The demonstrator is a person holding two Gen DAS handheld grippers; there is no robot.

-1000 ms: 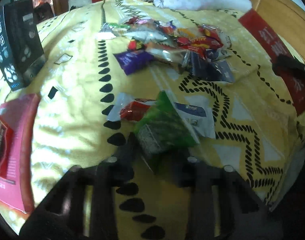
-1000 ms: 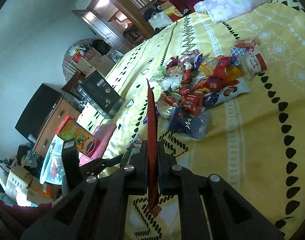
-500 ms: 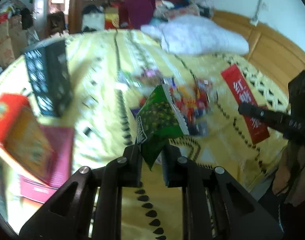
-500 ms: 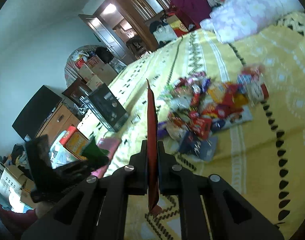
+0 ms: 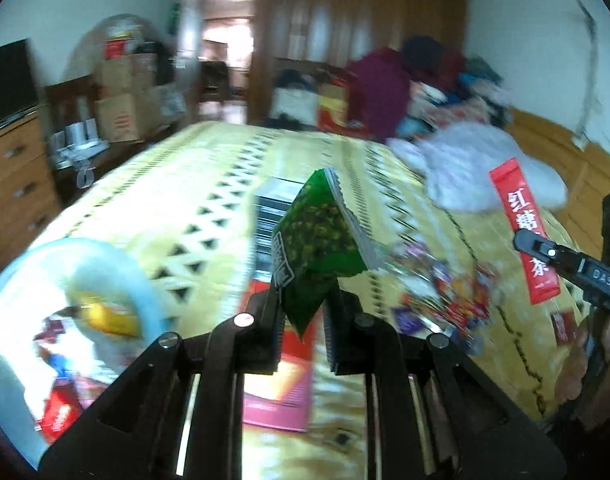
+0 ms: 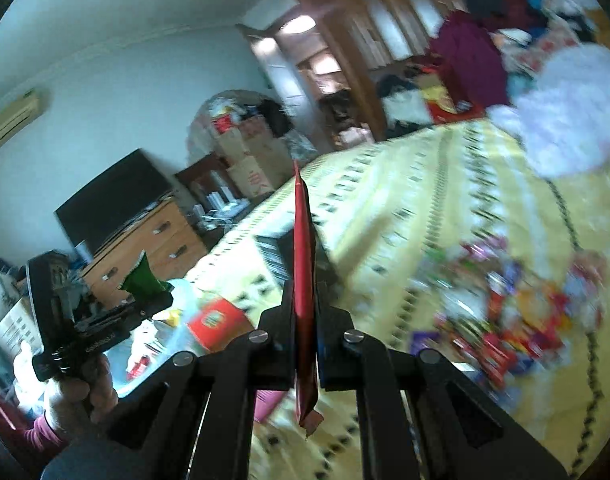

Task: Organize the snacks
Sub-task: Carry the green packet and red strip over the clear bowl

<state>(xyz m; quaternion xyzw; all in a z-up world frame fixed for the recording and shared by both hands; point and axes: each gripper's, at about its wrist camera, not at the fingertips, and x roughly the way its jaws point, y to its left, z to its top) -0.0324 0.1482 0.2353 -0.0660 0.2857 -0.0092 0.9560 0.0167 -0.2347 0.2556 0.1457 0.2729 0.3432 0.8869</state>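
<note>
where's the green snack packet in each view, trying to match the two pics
Left wrist view: the green snack packet stands at centre, clamped by its lower corner in the left tongs.
Right wrist view: it shows small at the left edge, sticking up from the same tongs, held out beside the bed.
Shared landmark: the white pillow at the head of the yellow bedspread.

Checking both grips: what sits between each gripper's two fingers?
Left gripper: a green crinkly snack packet, in the left wrist view. Right gripper: a thin red sachet, edge-on in the right wrist view.
</note>
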